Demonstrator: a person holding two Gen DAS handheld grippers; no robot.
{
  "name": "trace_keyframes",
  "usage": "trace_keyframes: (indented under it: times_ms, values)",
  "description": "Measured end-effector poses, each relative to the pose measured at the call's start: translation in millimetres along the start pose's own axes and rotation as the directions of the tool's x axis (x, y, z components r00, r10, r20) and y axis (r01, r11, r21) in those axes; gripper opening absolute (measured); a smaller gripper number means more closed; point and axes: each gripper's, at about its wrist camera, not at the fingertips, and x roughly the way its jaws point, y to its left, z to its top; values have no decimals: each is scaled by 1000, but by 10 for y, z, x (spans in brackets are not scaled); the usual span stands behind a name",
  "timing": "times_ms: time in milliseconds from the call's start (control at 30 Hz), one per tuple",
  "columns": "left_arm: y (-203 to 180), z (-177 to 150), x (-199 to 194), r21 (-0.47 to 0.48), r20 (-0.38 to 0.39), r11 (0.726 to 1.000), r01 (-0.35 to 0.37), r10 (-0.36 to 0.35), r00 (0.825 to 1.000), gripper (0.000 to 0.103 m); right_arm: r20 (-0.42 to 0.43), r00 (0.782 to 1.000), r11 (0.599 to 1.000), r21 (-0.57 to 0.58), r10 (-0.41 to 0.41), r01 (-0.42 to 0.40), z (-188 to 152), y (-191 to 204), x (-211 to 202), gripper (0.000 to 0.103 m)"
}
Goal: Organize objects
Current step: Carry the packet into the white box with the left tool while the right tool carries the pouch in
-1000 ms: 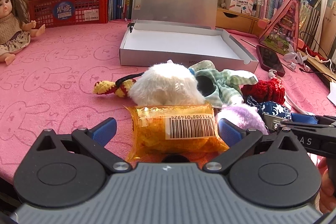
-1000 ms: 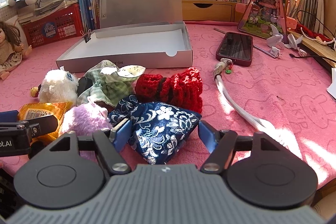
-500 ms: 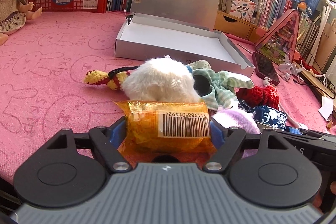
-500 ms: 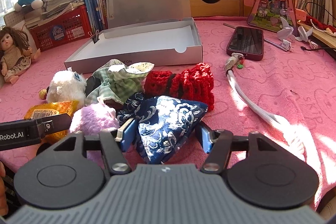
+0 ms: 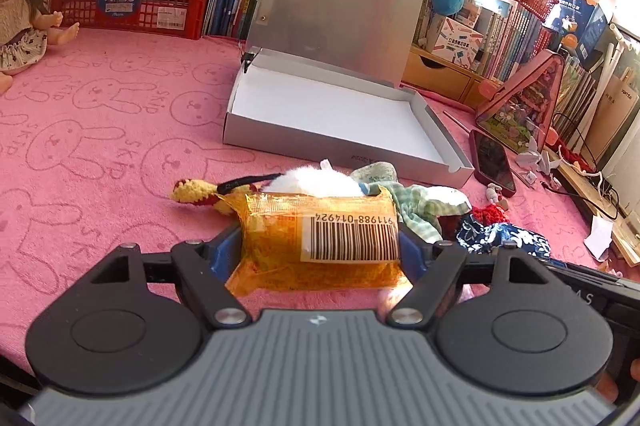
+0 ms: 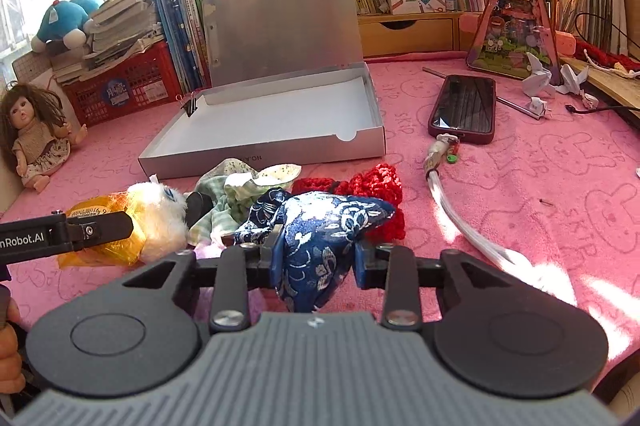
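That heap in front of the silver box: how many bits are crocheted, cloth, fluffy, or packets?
Crocheted: 2 (yellow-and-red crocheted piece, red crocheted piece)
Cloth: 2 (green checked cloth, blue floral fabric pouch)
Fluffy: 2 (white fluffy toy, lilac fluffy toy, mostly hidden)
Packets: 1 (orange plastic packet)
Total: 7

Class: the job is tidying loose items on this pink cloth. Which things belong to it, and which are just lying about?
Part of the job:
left gripper, shut on orange packet
right gripper, closing on blue floral pouch
open grey box
white plush toy
red knitted piece

Lying about:
doll
phone
red basket
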Motion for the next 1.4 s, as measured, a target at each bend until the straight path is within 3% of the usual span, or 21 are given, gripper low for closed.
trace_keyframes:
  times_ms: [400, 767, 1000, 1400]
  values:
    - [110, 724, 250, 40, 67, 999, -30, 28, 997, 81, 60, 998, 997, 63, 37, -41, 595, -218, 126, 37]
    - [159, 1286, 750, 36, 70, 999, -39, 36, 997, 81, 81, 994, 988, 129, 76, -87, 1190, -396, 445, 37]
    - [217, 1320, 1157, 27, 27, 998, -63, 62, 998, 81, -16, 993, 979, 170, 119, -115, 1221, -439, 980, 37]
    - [161, 1201, 1653, 71, -48, 992, -99, 103, 994, 81, -106, 991, 990, 127, 80, -66, 1117, -262, 1577, 37]
